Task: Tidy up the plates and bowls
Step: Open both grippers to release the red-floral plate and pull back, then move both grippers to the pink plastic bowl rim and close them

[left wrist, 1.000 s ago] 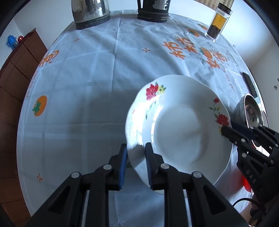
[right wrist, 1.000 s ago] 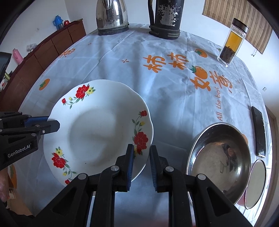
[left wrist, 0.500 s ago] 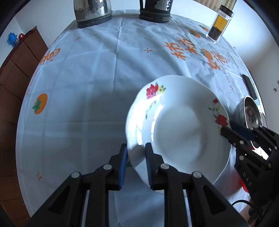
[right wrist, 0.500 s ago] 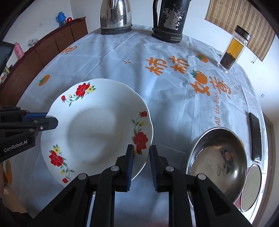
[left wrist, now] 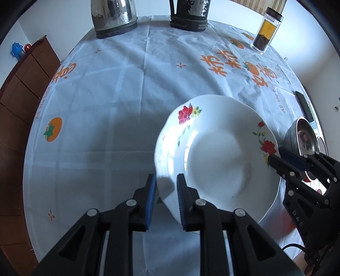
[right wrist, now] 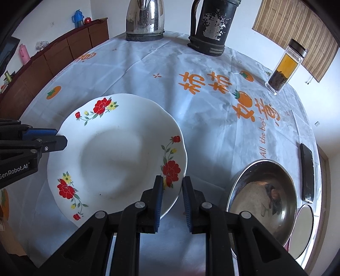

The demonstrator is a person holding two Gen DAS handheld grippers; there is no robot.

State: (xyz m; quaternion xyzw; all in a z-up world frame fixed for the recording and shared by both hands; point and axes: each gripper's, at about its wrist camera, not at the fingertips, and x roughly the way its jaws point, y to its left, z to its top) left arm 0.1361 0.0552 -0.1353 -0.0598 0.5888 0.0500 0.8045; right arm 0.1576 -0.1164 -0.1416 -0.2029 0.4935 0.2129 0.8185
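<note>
A white plate with red flowers [left wrist: 223,159] [right wrist: 110,152] hangs tilted above the tablecloth, held from both sides. My left gripper [left wrist: 166,180] is shut on its left rim, and it also shows at the left edge of the right wrist view [right wrist: 60,138]. On the opposite rim, beside a red flower, my right gripper [right wrist: 172,182] is shut, and the left wrist view shows it at the plate's right edge [left wrist: 276,155]. A steel bowl [right wrist: 263,195] [left wrist: 303,135] sits on the table to the right of the plate.
A small round steel dish [right wrist: 306,223] and a dark phone [right wrist: 307,172] lie past the bowl near the table's right edge. At the far side stand a steel kettle [right wrist: 145,19], a black flask [right wrist: 212,25] and a glass jar [right wrist: 284,65]. A wooden cabinet [left wrist: 25,85] runs along the left.
The right wrist view has tilted slightly. Both grippers keep their hold on the plate, which stays in about the same place.
</note>
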